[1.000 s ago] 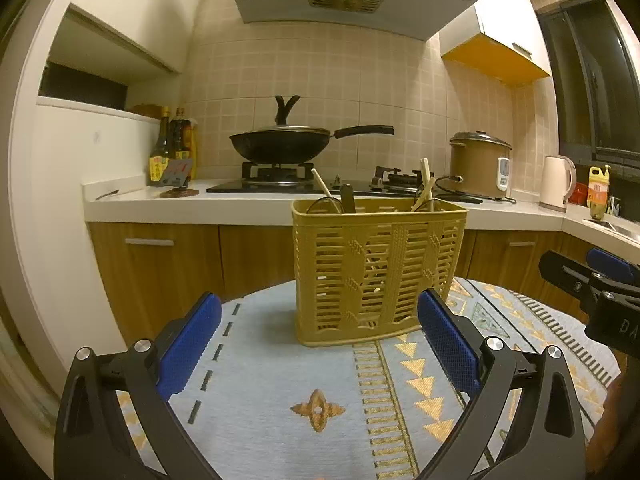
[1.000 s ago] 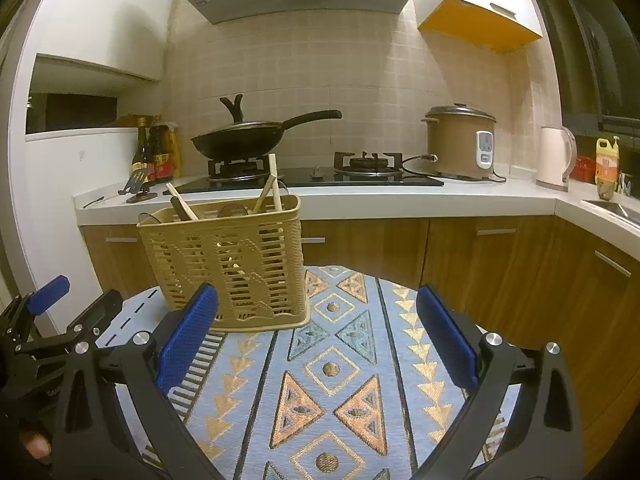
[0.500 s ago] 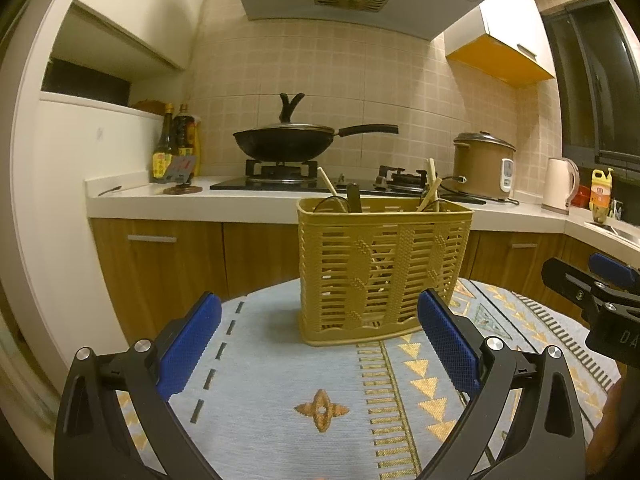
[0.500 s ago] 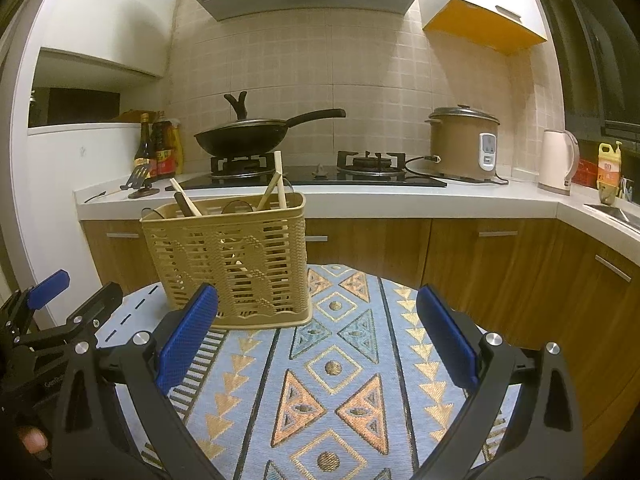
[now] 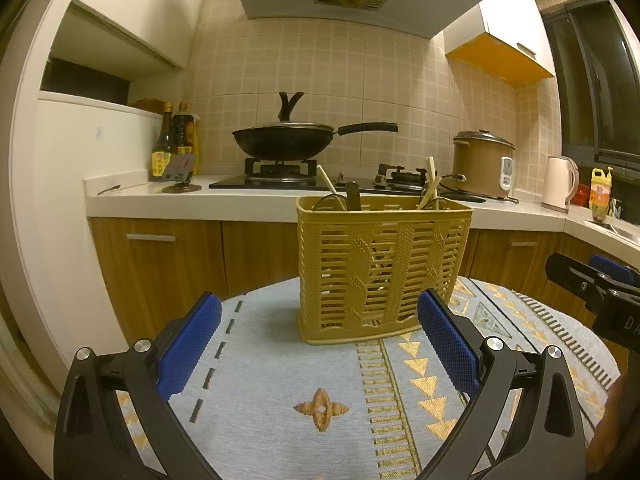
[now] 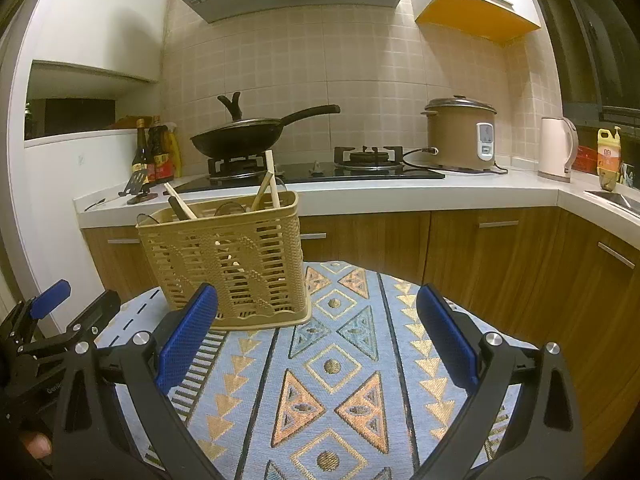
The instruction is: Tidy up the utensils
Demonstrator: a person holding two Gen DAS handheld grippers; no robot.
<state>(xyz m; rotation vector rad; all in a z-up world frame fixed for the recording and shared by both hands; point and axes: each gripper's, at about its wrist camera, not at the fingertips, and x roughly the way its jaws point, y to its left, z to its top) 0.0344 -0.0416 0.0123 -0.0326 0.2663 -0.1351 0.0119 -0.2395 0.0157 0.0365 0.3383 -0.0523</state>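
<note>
A tan slotted utensil basket (image 5: 380, 268) (image 6: 232, 260) stands upright on a round table with a blue patterned cloth (image 5: 312, 392) (image 6: 340, 360). Wooden chopsticks (image 5: 431, 182) (image 6: 269, 184) and a dark-handled utensil (image 5: 353, 196) poke out of its top. My left gripper (image 5: 320, 344) is open, nothing between its blue pads, a short way in front of the basket. Open and empty too, my right gripper (image 6: 316, 336) sits to the right of the basket, which shows behind its left pad. Each gripper appears at the edge of the other's view.
Behind the table runs a kitchen counter (image 5: 200, 200) with wooden cabinets. On it are a black wok (image 5: 288, 140) on the hob, sauce bottles (image 5: 176, 148), a rice cooker (image 6: 460, 136), a white kettle (image 6: 556, 152) and a yellow bottle (image 6: 608, 152). A finger shows at the lower left (image 6: 38, 446).
Both views have tilted slightly so the basket sits a little lower in frame; the grippers stay open and the basket has not moved on the table.
</note>
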